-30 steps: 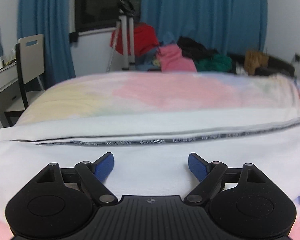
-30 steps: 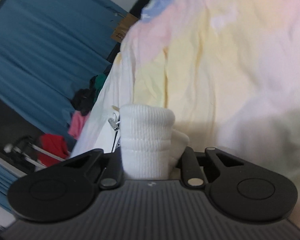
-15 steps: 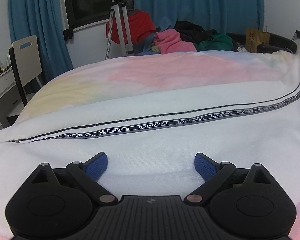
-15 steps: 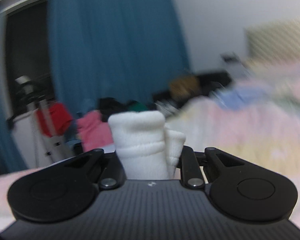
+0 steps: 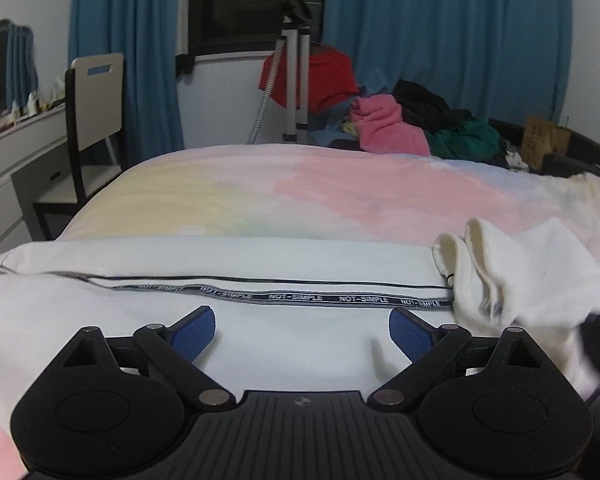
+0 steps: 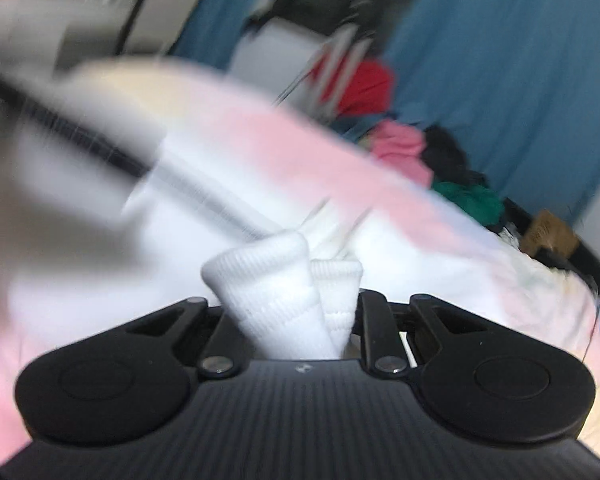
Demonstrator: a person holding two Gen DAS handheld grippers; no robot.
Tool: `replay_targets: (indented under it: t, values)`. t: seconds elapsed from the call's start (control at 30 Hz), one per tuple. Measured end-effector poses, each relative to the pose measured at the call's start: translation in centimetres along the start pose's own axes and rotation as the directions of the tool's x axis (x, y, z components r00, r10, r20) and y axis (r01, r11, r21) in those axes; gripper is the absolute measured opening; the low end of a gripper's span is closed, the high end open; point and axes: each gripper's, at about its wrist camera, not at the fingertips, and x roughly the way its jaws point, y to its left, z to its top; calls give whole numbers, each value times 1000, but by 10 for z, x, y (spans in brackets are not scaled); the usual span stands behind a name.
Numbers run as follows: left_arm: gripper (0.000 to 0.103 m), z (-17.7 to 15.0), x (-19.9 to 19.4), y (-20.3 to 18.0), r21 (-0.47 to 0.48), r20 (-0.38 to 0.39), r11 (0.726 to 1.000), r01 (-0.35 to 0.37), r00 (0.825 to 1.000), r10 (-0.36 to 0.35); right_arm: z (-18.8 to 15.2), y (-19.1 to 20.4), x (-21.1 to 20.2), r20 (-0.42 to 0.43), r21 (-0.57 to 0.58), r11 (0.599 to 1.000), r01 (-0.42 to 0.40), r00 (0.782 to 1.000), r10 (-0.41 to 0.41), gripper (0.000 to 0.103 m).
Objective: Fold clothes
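A white garment [image 5: 260,328] with a black "NOT-SIMPLE" tape stripe [image 5: 324,298] lies flat across the pastel bed. My left gripper [image 5: 302,330] is open and empty, low over the garment just in front of the stripe. My right gripper [image 6: 296,312] is shut on a bunched white ribbed cuff [image 6: 284,300] of the garment. That bunched white cloth also shows in the left wrist view [image 5: 512,276], held over the garment's right end. The right wrist view is motion-blurred.
The bed has a pink, yellow and blue quilt [image 5: 340,188]. A pile of clothes [image 5: 400,120] and a tripod [image 5: 296,60] stand beyond its far edge. A chair [image 5: 92,120] and a white desk [image 5: 4,152] are at the left. Blue curtains [image 5: 440,40] hang behind.
My right gripper has swung the held cuff over the garment's right end, where it now shows in the left wrist view. The stripe lies straighter. My left gripper stays open.
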Motion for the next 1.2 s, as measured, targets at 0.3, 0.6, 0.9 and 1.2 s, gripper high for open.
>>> replay_targets:
  t: [0.3,0.6,0.9,1.2]
  values:
    - [95,10,-10,12,-64,22,998,15,1000,-13,13,-6,-13,42,48,999,8,999,-10,19]
    - [95,16,-15,44,-218,11,973,77,997,-76,12,48,-42,99,-74,985,-156,982,162,19]
    - [95,11,-18,27,-118,7,989,85,996,-85,19,10,-60,2,232,890,-393,915,404,79]
    - [95,5,-20,27,-105,-22,991,79,996,-81,13,-60,-104,189,515,700,-495,862,471,81]
